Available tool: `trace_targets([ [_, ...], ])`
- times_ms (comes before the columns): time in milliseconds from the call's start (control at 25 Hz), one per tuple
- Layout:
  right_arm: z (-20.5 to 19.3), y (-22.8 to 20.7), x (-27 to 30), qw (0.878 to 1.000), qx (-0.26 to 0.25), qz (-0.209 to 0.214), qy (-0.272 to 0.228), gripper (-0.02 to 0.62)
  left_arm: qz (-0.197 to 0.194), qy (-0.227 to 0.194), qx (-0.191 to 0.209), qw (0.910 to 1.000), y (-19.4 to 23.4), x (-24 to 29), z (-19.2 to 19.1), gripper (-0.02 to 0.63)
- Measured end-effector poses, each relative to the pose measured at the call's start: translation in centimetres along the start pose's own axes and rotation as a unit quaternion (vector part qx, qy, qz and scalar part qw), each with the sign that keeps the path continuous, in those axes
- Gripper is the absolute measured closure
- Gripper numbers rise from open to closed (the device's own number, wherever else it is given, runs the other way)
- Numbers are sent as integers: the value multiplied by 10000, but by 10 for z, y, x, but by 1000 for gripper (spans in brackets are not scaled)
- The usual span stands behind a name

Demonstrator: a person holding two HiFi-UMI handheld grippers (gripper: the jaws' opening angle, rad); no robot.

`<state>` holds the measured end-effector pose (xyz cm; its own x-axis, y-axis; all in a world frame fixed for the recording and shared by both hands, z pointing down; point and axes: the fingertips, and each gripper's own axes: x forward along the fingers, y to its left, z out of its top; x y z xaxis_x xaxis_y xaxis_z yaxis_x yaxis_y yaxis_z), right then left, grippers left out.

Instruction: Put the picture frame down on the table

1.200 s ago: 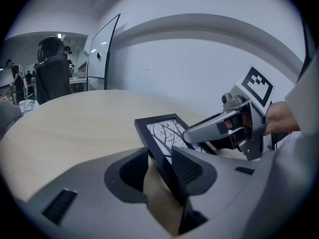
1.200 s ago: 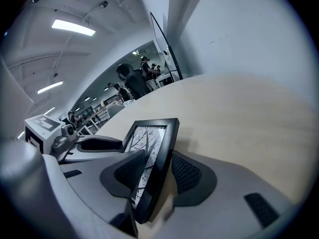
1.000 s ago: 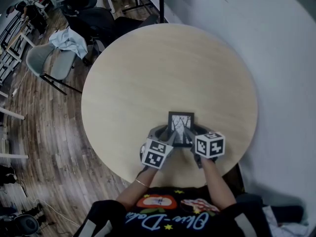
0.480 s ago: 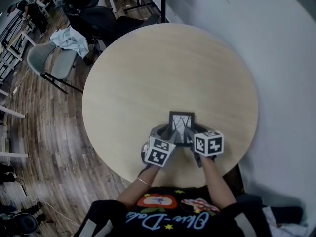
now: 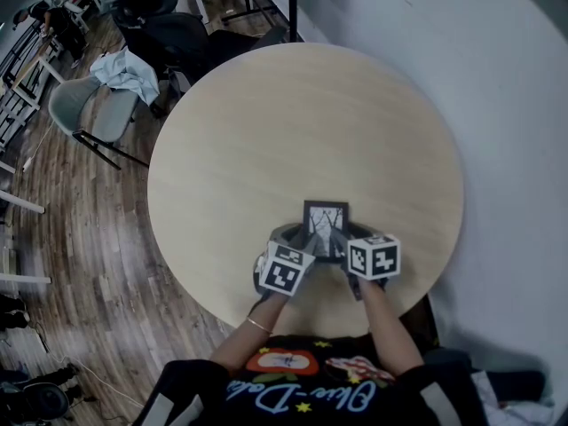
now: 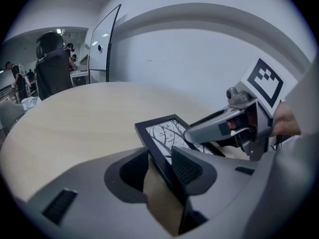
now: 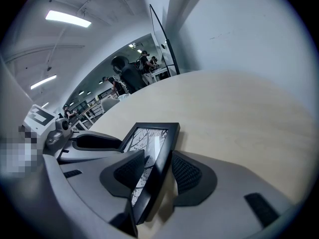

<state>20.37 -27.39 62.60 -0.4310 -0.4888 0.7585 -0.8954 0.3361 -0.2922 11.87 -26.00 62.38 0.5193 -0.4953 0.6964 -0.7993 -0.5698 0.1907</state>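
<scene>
the black picture frame shows lower centre in the head view, over the near part of the round wooden table. the left gripper pinches its left side and the right gripper pinches its right side. contact with the tabletop is unclear.

Item, picture frame: I am hiding its near edge and lower corners beneath my left gripper and right gripper, head view.

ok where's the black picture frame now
Head view: the black rectangular picture frame is over the near-right part of the pale round wooden table, close to the person, gripped at its sides by the left gripper and right gripper.
</scene>
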Motion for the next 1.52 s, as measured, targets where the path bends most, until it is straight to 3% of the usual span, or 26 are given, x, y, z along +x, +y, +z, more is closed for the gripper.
trace_targets([
  [760,5,-4,-6,9994,-241,-102,-222,446,-13,-305,165,9994,-1,-4,4,480],
  [1120,19,10,-25,9961,-407,148,-774,448,87,-886,128,9959,12,-26,15,482],
  [1280,25,18,-37,9923,-541,240,-1085,449,100,-1061,250,9940,9,-38,20,538],
  [1360,28,23,-44,9902,-640,256,-1215,456,37,-1192,313,9924,5,-45,25,606],
  [1520,40,35,-62,9825,-727,377,-1675,532,-88,-1415,582,9882,-8,-57,36,606],
])
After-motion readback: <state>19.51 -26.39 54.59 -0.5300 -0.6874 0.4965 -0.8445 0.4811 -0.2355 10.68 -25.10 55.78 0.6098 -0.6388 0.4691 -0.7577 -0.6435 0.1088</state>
